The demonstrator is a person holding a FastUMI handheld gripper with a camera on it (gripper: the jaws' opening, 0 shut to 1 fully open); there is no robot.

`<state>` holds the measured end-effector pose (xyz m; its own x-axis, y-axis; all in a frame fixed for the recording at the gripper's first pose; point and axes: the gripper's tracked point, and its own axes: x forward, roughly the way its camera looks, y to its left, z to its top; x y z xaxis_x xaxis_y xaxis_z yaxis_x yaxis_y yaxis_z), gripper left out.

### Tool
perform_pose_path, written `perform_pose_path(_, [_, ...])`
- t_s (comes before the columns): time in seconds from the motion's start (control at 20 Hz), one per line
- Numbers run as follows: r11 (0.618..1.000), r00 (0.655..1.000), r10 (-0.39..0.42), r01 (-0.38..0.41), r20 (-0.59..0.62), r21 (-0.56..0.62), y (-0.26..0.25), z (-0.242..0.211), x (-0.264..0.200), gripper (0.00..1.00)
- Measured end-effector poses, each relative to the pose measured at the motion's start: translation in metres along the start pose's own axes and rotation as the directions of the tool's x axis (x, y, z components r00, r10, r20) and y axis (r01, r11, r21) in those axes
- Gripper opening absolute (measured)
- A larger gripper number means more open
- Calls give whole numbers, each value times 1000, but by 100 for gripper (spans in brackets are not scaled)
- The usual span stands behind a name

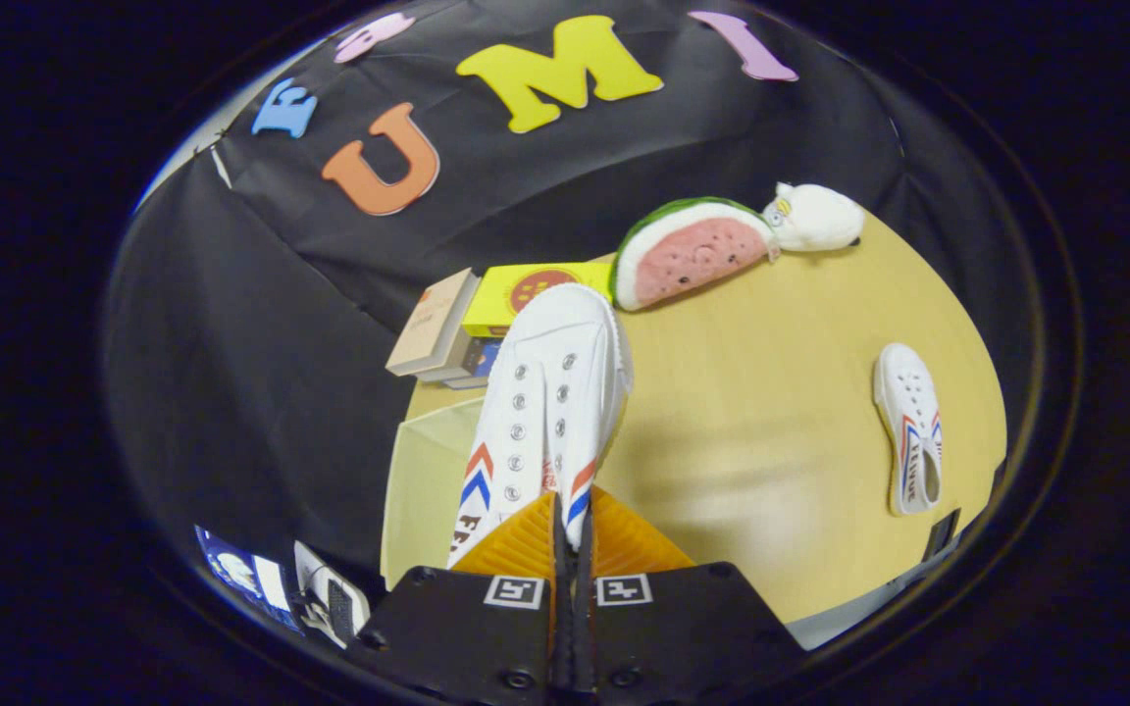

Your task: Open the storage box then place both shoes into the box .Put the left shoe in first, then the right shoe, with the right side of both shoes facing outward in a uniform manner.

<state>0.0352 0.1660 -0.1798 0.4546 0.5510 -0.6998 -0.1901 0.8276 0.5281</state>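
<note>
gripper (pixel 570 534) clamping shoe (pixel 550 392), toe pointing ahead

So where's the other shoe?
The other shoe lies alone on the table, off to the right beyond the gripper, which is shut on the first shoe.

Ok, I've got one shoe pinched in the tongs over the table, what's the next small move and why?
Probably ease the held shoe toward the pale, translucent storage box just below and beside it. The tongs are shut on the shoe's edge with its toe pointing away, lifted off the table. The second shoe lies apart on the table, so this one should go in first.
</note>
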Motion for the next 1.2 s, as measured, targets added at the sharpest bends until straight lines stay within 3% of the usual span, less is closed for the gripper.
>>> perform_pose_path(0.35, [997, 996, 20, -26, -92, -72, 106, -59, 76, 6])
perform_pose_path(0.65, [996, 986, -57, 45, -156, -78, 117, -96, 127, 6])
perform_pose_path(0.9, [993, 984, -83, 68, -160, -99, 121, -100, 133, 7])
perform_pose_path(1.0, [994, 989, -54, 40, -136, -104, 130, -93, 138, 25])
perform_pose_path(1.1, [989, 992, -58, 41, -114, -139, 130, -85, 138, 63])
perform_pose_path(1.15, [988, 994, -57, 42, -97, -148, 132, -82, 133, 73])
perform_pose_path(1.2, [987, 996, -57, 46, -72, -153, 130, -76, 125, 76])
